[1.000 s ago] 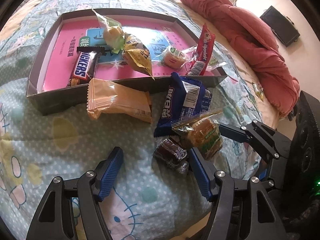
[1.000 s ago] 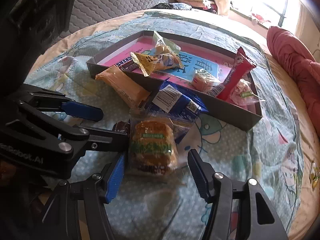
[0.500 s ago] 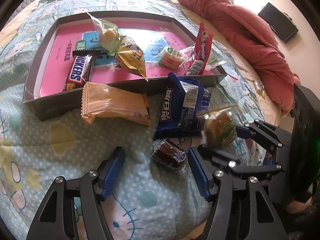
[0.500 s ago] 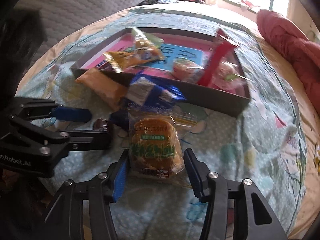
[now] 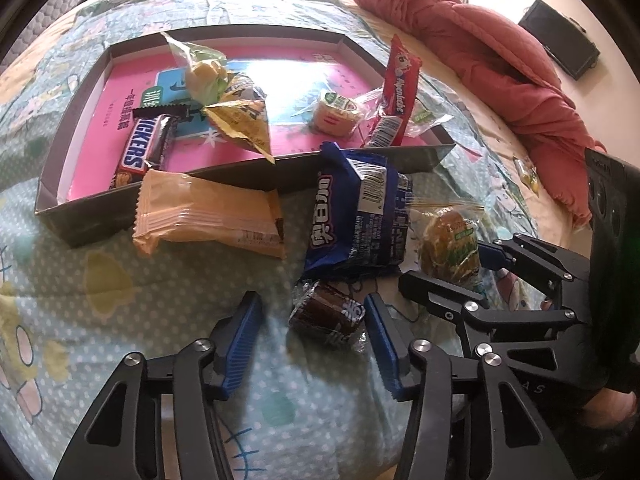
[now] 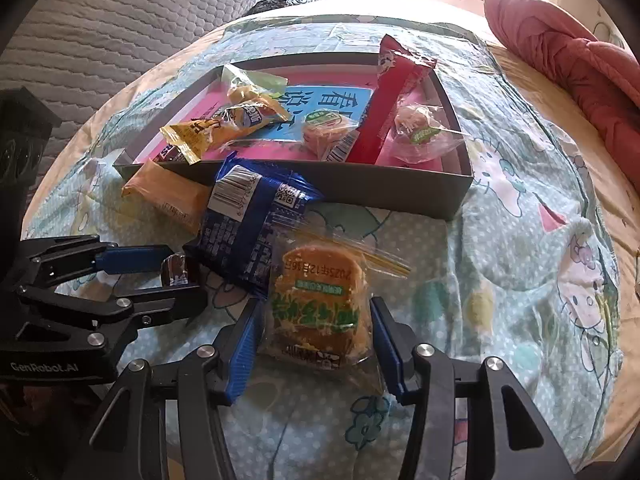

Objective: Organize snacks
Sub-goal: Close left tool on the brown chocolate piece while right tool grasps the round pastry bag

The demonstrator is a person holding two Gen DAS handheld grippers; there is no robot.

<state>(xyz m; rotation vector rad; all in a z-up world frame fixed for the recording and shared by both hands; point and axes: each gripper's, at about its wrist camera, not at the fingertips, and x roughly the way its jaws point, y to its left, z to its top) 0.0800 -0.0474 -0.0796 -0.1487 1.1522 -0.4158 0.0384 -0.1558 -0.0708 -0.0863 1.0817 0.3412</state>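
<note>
Bedding with a pale cartoon print (image 6: 520, 248) carries everything, and a red quilt (image 5: 480, 40) lies bunched at its far side. On the bed sits the shallow grey box (image 6: 360, 192), its pink-and-blue printed floor serving as the collecting place: a Snickers bar (image 5: 144, 148), a yellow pouch (image 5: 244, 124), a red stick pack (image 5: 396, 96) leaning on the wall, and small wrapped cakes already lie inside.

Outside, against the near wall, an orange packet (image 5: 208, 216) and a blue Oreo pack (image 5: 360, 220) rest half propped, probably waiting their turn.

Nearer, the right tool (image 6: 316, 332) straddles a clear-wrapped round pastry (image 6: 320, 304), both blue fingers against the wrapper's edges; it looks clamped, likely so it can be carried to the box. The left tool (image 5: 312, 320) is closing around a small dark foil-wrapped chocolate (image 5: 328, 312); the right-hand pad sits at the wrapper, the other is apart from it, so nothing is gripped yet.

Whether the pastry is lifted or lying on the bed cannot be told. The chocolate's label is too crumpled to read, much of the Snickers bar is hidden by the box wall, and glare washes out the box floor. A small wrapped item (image 5: 526, 172) by the quilt is too tiny to identify.
</note>
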